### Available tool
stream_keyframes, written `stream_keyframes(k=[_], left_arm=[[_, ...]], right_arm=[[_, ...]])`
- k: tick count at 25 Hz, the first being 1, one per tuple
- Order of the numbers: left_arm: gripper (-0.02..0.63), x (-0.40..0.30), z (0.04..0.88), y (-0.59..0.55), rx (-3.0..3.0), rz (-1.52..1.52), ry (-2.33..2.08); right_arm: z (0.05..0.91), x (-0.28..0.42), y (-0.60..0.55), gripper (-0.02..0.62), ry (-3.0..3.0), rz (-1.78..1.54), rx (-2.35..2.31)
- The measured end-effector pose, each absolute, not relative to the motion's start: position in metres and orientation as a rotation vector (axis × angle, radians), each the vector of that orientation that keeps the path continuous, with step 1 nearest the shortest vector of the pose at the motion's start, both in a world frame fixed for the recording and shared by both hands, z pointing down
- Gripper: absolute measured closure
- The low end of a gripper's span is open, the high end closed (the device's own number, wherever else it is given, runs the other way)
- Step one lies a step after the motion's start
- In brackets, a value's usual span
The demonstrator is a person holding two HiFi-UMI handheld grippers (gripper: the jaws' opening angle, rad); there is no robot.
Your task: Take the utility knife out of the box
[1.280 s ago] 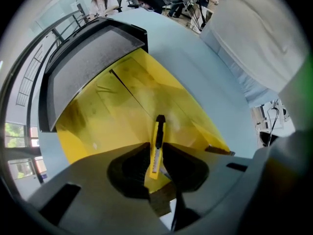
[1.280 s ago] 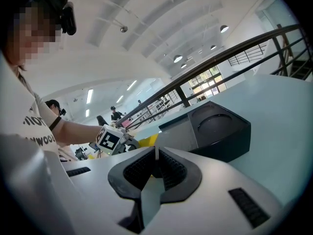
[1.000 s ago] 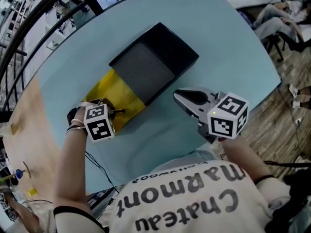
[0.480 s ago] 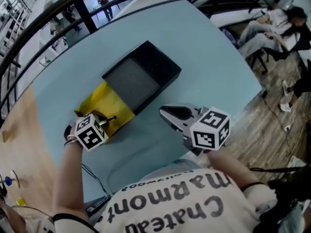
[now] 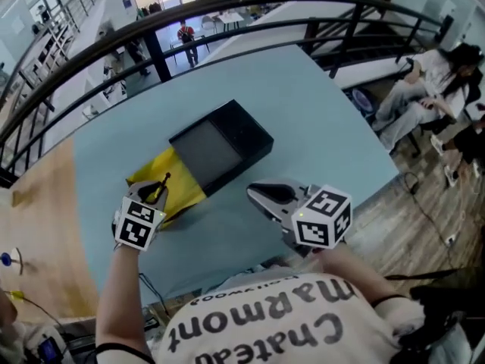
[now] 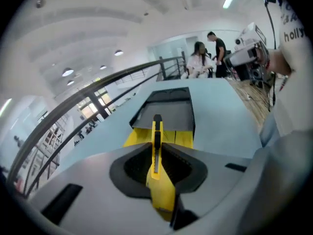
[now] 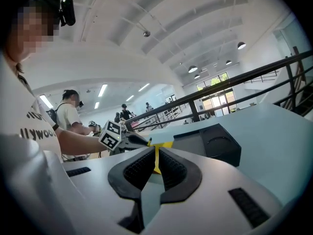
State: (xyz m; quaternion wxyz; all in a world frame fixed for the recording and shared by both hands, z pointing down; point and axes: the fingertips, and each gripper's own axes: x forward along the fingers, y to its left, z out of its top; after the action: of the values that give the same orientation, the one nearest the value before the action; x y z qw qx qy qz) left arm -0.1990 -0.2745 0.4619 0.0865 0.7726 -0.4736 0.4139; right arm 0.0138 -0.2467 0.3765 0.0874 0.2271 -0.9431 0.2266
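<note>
Clearly, the left gripper [image 6: 156,153] was clamped on the utility knife [image 6: 156,130]. Its two dark ribbed pads pressed on the knife's yellow body from either side, and the black slider along the top edge faced the camera. The knife's nose stuck out past the jaw tips and pointed toward the box [image 5: 241,130].

From the head view, the knife sat in that grip over the yellow end [image 5: 178,192] of the box, at the side nearer the person. It was clear of the grey insert [image 5: 203,149]. Whether it touched the yellow part could not be told.

The box lay flat on the pale blue table [image 5: 326,120]. Its black shell was at the far end, the grey insert in the middle, and the yellow part jutted out toward the left gripper.

The right gripper [image 7: 156,161] hung above the table just beside the box's near-right side, apart from it. Its jaws were drawn together to a thin slit with nothing between them. The yellow seen through the slit lay well beyond its tips. Its marker cube [image 5: 322,218] sat near the person's chest. A black railing [image 5: 227,17] curved past the table's far edge.
</note>
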Motion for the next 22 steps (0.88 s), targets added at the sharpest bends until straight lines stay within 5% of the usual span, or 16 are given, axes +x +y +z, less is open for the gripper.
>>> stream_keyframes(k=[11, 22], left_arm=[[0.546, -0.058, 0.380, -0.212, 2.207, 0.258, -1.709], [0.546, 0.060, 0.382, -0.132, 2.166, -0.005, -1.655]], right_arm=[[0.370, 0.130, -0.218, 0.549, -2.838, 0.646, 0.653], [0.385, 0.199, -0.173, 0.549, -2.847, 0.687, 0.576]])
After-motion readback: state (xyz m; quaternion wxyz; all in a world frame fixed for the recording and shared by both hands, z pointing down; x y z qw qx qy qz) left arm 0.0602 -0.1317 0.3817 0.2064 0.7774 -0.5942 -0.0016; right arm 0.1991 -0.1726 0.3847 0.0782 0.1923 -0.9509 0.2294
